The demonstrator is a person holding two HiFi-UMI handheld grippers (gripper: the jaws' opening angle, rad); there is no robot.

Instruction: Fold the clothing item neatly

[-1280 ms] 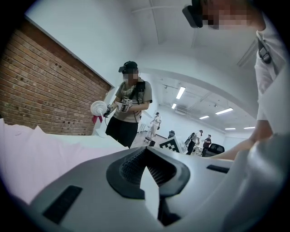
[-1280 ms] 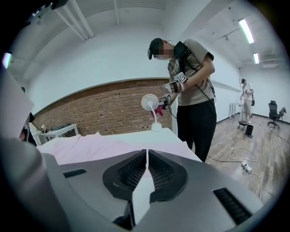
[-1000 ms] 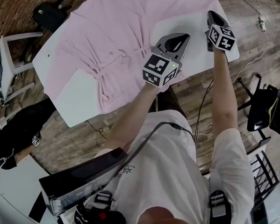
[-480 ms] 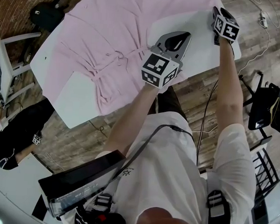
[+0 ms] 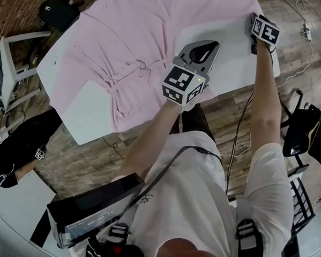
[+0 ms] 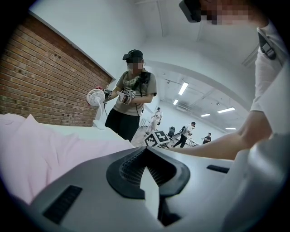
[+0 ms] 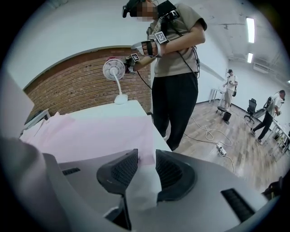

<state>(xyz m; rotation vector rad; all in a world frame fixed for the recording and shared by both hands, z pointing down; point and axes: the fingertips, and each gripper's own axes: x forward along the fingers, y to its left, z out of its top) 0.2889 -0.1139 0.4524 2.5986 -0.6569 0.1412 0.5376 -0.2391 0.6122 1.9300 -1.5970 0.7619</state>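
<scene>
pink garment (image 5: 138, 38) is spread flat over most of the white table (image 5: 83, 118), gathered at the middle where a thin waist tie (image 5: 132, 69) crosses it. the top part runs out of the head view. bare tabletop shows at the near left corner and on the right side. left gripper (image 6: 145, 153): jaws clenched, tips meeting, nothing between the pads. it sits over the bare right patch, just beside the garment's edge, aimed nearly level. can't tell if it touches the table. pink cloth fills the left of its view. right gripper (image 7: 146, 156): jaws released and just been opening, with a clear gap between the pads. only white tabletop shows in the gap, and the pink hem lies just past the tips. neither pad presses on anything. it points down at the table's far right corner, arm stretched out and marker cube (image 5: 266, 30) on top. so nothing is holding the garment. a small white fan (image 7: 113, 70) stands on the far end of the table. a person in a tan tee and black trousers (image 7: 174, 68) stands right beside that end, hands at chest. brick wall (image 6: 41, 81) behind the table, wood plank floor (image 5: 226, 110) around it, and a cable with a power strip (image 7: 220, 147) on the floor. more people are further back in the room.
</scene>
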